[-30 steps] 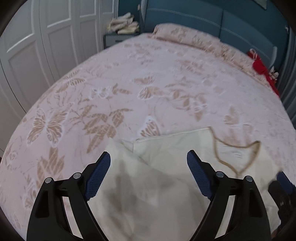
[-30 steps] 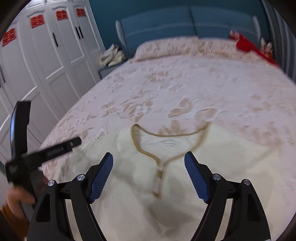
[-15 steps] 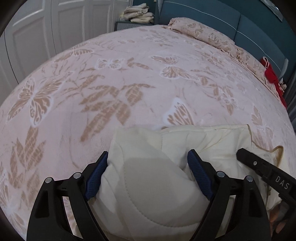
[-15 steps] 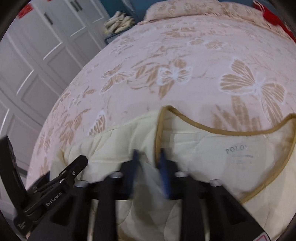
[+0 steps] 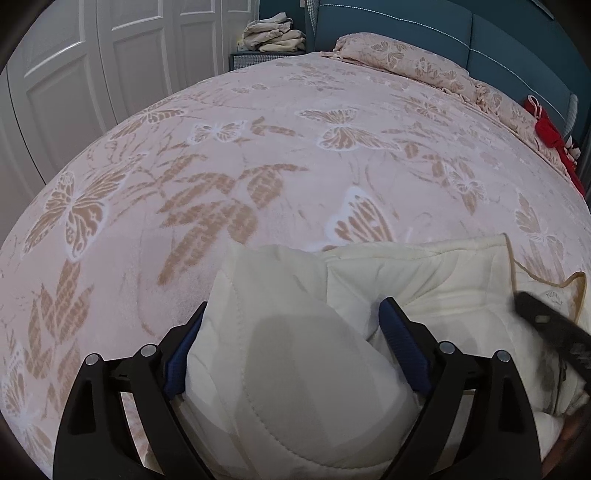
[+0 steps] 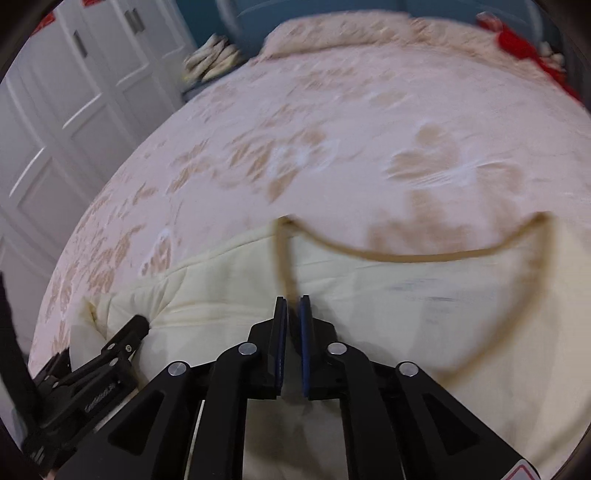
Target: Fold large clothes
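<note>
Left tongs (image 5: 293,304) stood wide apart, their jaws having just been opening, with a puffy fold of the cream quilted garment (image 5: 288,369) bulging up between the blue pads (image 5: 402,347); the pads lay against the fabric's sides without squeezing it. Right tongs (image 6: 293,299) had just been closing and were nearly shut, only a thin slit left, pinched on the garment where the tan collar trim (image 6: 406,256) ran down into the tips.

From the left wrist view, the garment lay at six o'clock on the near edge of the bed, spreading toward four o'clock, where the black frame of the right tongs crossed it. From the right wrist view, blurred by motion, it filled the lower half, its open neckline curving from twelve to two o'clock of the tongs, and the left tongs showed at eight o'clock, tips on the bunched fabric.

The garment rested on a pink butterfly-patterned bedspread (image 5: 258,147). A matching pillow (image 5: 399,66) lay at one o'clock against a teal headboard (image 5: 498,40). A pile of folded clothes (image 5: 273,35) sat at twelve o'clock, white wardrobe doors (image 5: 92,74) at ten, and something red (image 5: 550,136) at two.
</note>
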A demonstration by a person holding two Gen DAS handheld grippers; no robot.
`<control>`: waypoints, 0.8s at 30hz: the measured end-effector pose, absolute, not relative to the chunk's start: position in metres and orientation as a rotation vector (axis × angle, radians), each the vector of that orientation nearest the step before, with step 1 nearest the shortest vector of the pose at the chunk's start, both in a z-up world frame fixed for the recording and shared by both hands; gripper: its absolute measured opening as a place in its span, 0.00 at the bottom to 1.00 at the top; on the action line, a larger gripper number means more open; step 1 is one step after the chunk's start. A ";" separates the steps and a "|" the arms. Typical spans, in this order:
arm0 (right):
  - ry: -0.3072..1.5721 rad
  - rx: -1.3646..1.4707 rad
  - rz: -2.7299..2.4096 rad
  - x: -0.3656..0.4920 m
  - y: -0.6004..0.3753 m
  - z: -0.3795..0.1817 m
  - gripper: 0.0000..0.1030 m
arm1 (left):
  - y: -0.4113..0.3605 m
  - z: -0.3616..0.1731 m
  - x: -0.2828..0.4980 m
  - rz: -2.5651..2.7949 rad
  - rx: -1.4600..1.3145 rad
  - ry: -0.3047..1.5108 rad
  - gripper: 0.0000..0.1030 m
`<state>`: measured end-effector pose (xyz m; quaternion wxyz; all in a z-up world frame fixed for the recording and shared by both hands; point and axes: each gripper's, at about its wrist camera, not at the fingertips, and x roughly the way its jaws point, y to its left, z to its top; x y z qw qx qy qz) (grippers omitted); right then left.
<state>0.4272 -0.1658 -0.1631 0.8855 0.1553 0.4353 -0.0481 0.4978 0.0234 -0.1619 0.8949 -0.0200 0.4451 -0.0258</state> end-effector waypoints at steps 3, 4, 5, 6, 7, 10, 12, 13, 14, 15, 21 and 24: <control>0.822 0.406 -0.134 0.387 -0.204 -0.138 0.13 | 0.024 -0.141 0.492 -0.073 -0.048 0.913 0.84; 0.800 0.426 -0.153 0.372 -0.221 -0.130 0.15 | 0.022 -0.132 0.486 -0.089 -0.052 0.888 0.84; 0.780 0.440 -0.178 0.360 -0.237 -0.125 0.21 | 0.017 -0.116 0.478 -0.131 -0.062 0.855 0.84; 0.764 0.450 -0.203 0.350 -0.252 -0.122 0.27 | 0.013 -0.107 0.474 -0.156 -0.064 0.841 0.85; 0.757 0.463 -0.233 0.340 -0.270 -0.120 0.30 | 0.000 -0.092 0.468 -0.210 -0.066 0.825 0.90; 0.774 0.523 -0.292 0.326 -0.310 -0.126 0.33 | -0.037 -0.074 0.463 -0.339 -0.093 0.848 0.95; 0.782 0.581 -0.313 0.319 -0.331 -0.133 0.33 | -0.073 -0.064 0.462 -0.435 -0.077 0.846 0.95; 0.786 0.605 -0.323 0.317 -0.340 -0.138 0.33 | -0.090 -0.062 0.458 -0.439 -0.048 0.828 0.95; 0.791 0.615 -0.334 0.316 -0.345 -0.142 0.33 | -0.105 -0.059 0.455 -0.444 -0.018 0.808 0.95; 0.797 0.620 -0.339 0.316 -0.350 -0.146 0.32 | -0.124 -0.057 0.452 -0.469 0.010 0.795 0.95; 0.799 0.657 -0.300 0.312 -0.365 -0.165 0.29 | -0.220 -0.100 0.469 -0.590 0.119 0.978 0.94; 0.783 0.648 -0.291 0.308 -0.364 -0.169 0.28 | -0.244 -0.126 0.480 -0.635 0.087 1.096 0.72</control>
